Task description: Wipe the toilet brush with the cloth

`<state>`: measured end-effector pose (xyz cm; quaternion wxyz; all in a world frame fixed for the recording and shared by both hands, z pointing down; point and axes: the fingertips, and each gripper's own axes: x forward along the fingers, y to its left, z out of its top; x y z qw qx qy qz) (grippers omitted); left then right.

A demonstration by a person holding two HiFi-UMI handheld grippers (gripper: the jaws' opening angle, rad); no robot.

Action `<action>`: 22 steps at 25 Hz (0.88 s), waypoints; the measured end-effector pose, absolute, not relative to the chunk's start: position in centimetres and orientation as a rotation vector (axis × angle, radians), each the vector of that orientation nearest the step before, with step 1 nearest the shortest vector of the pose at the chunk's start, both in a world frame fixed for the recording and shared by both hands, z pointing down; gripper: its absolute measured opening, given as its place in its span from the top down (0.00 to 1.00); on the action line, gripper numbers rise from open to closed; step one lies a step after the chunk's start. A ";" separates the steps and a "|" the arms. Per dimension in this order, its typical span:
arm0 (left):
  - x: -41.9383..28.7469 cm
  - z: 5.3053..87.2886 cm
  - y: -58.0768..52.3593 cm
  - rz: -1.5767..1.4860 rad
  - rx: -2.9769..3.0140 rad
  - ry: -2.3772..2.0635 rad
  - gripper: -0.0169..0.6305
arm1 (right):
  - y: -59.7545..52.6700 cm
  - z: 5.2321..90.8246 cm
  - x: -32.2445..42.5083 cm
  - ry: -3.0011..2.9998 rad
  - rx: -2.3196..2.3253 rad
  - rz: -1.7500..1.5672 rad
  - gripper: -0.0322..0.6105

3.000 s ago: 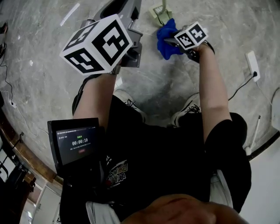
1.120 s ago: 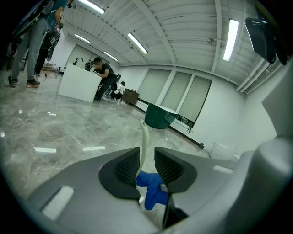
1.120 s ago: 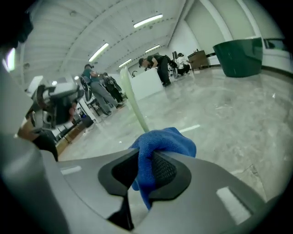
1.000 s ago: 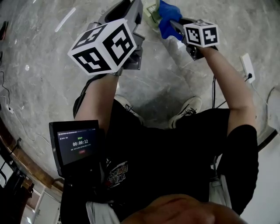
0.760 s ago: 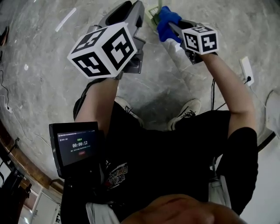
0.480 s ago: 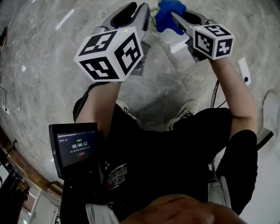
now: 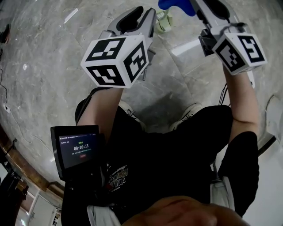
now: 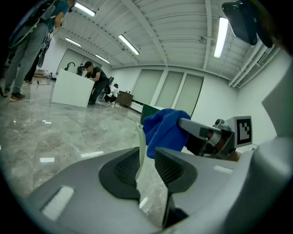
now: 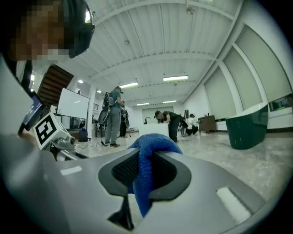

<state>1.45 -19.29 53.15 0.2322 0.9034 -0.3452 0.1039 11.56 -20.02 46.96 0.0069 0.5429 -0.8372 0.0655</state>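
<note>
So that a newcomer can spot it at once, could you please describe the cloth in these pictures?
A person stands on the grey marble floor with a gripper in each hand. The right gripper is clamped on the cloth, a rag bunched between the jaws. It alone is bright blue; the toilet brush in the left gripper is thin and pale green.

Black printed T-shirt (image 7: 168,150), perhaps pale trousers (image 7: 223,194), laced sneakers (image 7: 132,108); black-and-white marker cubes (image 7: 117,59).
</note>
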 end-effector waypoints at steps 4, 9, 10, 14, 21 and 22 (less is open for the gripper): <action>1.0 52.6 -19.5 0.265 2.479 -0.964 0.82 | -19.2 43.9 10.8 -2.663 1.669 0.062 0.85; 0.5 52.1 -20.2 0.258 2.493 -1.007 0.82 | -18.5 47.1 9.4 -2.662 1.584 0.131 0.85; 0.2 51.7 -20.5 0.249 2.501 -1.027 0.82 | -18.3 48.7 8.5 -2.661 1.538 0.168 0.85; -0.7 51.4 -21.3 0.227 2.487 -1.061 0.82 | -16.9 56.2 4.6 -2.592 1.325 0.262 0.85; -0.4 51.8 -21.1 0.240 2.479 -1.043 0.82 | -15.2 67.3 0.9 -2.428 1.113 0.371 0.85; -0.4 51.8 -21.0 0.241 2.479 -1.041 0.82 | -15.0 68.1 1.1 -2.412 1.103 0.366 0.85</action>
